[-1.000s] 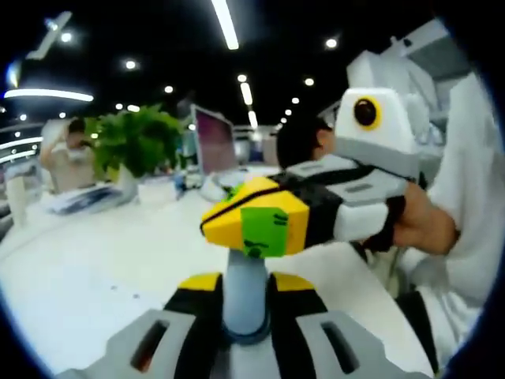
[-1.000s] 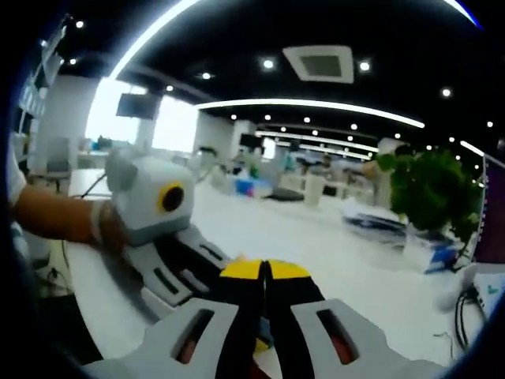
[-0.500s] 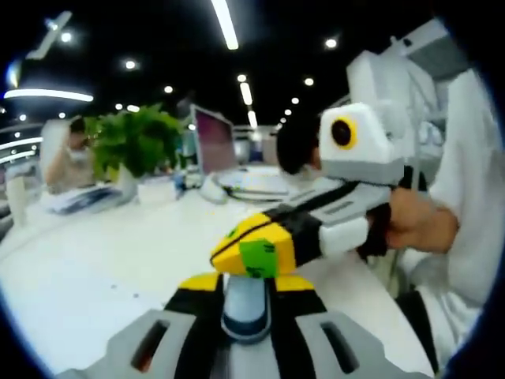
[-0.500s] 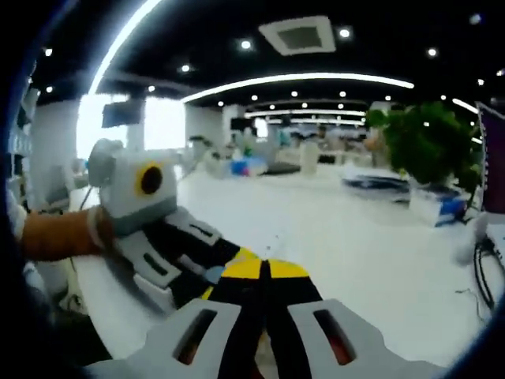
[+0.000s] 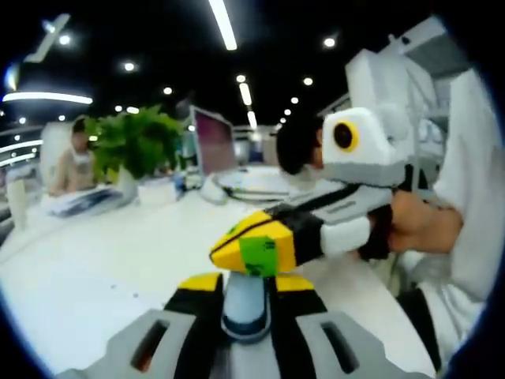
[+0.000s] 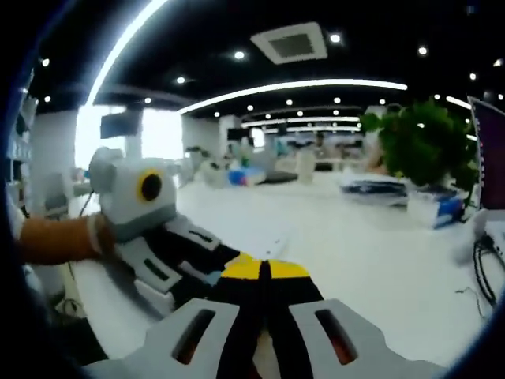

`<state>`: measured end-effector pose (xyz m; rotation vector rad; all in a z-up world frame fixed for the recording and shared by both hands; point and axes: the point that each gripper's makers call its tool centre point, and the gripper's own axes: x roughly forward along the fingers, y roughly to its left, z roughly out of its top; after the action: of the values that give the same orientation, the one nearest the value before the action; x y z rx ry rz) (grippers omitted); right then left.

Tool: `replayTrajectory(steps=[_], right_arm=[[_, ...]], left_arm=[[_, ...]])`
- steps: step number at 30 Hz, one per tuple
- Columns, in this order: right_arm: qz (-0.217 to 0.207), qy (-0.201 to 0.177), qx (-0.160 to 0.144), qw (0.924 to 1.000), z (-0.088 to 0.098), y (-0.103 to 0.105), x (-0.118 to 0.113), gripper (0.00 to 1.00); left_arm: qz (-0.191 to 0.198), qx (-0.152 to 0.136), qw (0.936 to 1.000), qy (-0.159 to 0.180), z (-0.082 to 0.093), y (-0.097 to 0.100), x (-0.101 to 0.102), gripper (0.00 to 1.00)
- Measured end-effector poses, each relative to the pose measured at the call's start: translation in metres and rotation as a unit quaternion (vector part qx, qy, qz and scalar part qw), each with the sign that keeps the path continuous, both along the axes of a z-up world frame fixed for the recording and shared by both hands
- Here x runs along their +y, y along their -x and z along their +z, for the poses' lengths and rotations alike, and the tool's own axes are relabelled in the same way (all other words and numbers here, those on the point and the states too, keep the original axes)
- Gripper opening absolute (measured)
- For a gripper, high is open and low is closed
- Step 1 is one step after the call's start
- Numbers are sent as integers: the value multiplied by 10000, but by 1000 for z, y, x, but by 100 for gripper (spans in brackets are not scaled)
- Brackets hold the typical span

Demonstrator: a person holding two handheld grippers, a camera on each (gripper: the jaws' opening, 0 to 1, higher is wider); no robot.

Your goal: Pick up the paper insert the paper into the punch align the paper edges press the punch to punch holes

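Since a second ago the right gripper (image 5: 251, 251) has dropped to lower centre in the left gripper view, jaws together, atop the punch lever (image 5: 243, 300) pinched by the left gripper (image 5: 245, 286). Pressing looks underway; paper unseen.

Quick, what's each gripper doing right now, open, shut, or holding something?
Left gripper: shut on the light blue handle standing between its jaws.
Right gripper: shut, jaws together; it presses on top of that handle.
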<state>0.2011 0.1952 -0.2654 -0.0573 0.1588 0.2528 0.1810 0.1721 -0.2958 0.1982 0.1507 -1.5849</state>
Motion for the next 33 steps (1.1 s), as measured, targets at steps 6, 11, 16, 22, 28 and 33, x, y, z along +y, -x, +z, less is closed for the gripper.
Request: replayTrajectory(steps=[6, 11, 16, 22, 28, 33], right_arm=[[202, 343, -374, 9985, 18, -2, 10, 4], [292, -201, -633, 9974, 52, 7, 8, 5], [-57, -124, -571, 9983, 49, 30, -20, 19], [-489, -98, -276, 9984, 28, 51, -59, 31], [-51, 26, 237, 9997, 10, 66, -65, 36], [491, 86, 548, 9973, -7, 69, -58, 33]], left_arm=[[10, 26, 10000, -18, 0, 2, 0, 26], [4, 20, 10000, -36, -1, 3, 0, 28], [25, 81, 10000, 16, 5, -1, 1, 39], [161, 169, 9993, 288, 21, -10, 2, 52], [132, 235, 9978, 604, 43, -7, 18, 55], [365, 302, 9975, 521, 37, -16, 62, 56]])
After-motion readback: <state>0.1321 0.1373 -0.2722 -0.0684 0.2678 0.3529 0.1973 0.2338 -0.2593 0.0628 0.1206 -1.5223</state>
